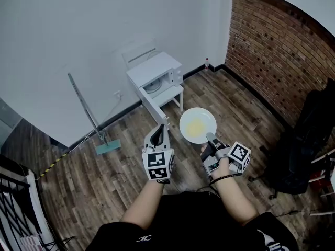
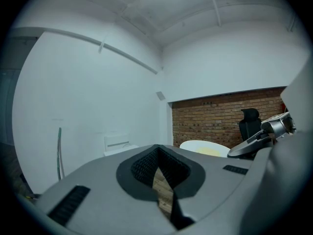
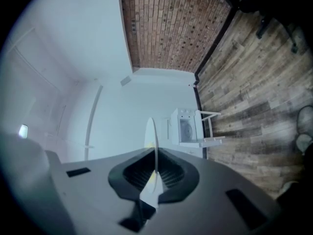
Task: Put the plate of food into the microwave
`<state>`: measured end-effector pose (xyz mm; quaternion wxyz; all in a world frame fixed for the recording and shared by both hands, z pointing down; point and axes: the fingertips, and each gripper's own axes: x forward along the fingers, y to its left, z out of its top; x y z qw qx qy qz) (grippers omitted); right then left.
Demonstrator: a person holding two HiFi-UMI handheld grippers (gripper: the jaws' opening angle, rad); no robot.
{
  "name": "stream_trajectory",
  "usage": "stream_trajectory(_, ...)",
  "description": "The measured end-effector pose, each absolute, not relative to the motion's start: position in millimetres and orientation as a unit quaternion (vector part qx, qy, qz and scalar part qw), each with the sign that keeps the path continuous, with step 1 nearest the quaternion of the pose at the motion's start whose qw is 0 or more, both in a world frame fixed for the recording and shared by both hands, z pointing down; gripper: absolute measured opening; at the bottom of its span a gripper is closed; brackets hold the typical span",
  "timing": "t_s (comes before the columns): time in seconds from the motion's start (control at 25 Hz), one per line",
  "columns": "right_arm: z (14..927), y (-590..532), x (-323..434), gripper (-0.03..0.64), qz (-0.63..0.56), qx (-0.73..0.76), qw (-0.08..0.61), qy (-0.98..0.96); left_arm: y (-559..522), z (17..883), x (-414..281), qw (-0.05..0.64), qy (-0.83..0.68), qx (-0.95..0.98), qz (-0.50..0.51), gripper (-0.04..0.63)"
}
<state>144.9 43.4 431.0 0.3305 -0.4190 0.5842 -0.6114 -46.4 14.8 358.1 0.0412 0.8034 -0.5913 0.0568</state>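
Microwave [image 1: 155, 73] sits on a little stand [image 1: 170, 95] by the wall, upper middle of the frame. The plate of food [image 1: 197, 125] is just below it, rim in the right gripper [image 1: 210, 137], left gripper [image 1: 164, 127] beside it. Mop [image 1: 92, 117] at left, office chair [image 1: 308, 140] far right.

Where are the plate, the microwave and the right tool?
plate [image 1: 202, 114], head view, bare white upper part.
microwave [image 1: 154, 68], head view, white top panel.
right tool [image 1: 210, 137], head view, between tips clamping the plate rim.
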Motion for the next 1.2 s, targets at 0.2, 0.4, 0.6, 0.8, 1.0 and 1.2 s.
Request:
stream_trajectory(0.2, 437, 38, 176, 0.021, -0.613, -0.42, 0.329, 0.583, 9, 363, -12, 0.05, -0.587, 0.807, 0.05, -0.009)
stream_trajectory(0.4, 440, 35, 191, 0.021, -0.613, -0.428, 0.322, 0.582, -6, 358, 2, 0.072, -0.575, 0.815, 0.021, -0.009)
stream_trajectory(0.6, 452, 20, 196, 0.021, -0.619, -0.434, 0.313, 0.575, -32, 368, 9, 0.082, -0.569, 0.818, 0.021, -0.009)
stream_trajectory(0.8, 461, -20, 201, 0.021, -0.62, -0.433, 0.308, 0.577, -69, 381, 12, 0.085, -0.568, 0.819, 0.019, -0.009)
stream_trajectory(1.0, 462, -76, 190, 0.021, -0.622, -0.426, 0.297, 0.586, -126, 390, 1, 0.122, -0.571, 0.812, 0.003, -0.009)
stream_trajectory(1.2, 462, -134, 185, 0.021, -0.632, -0.426, 0.284, 0.582, -188, 395, -7, 0.133, -0.577, 0.805, 0.011, -0.009)
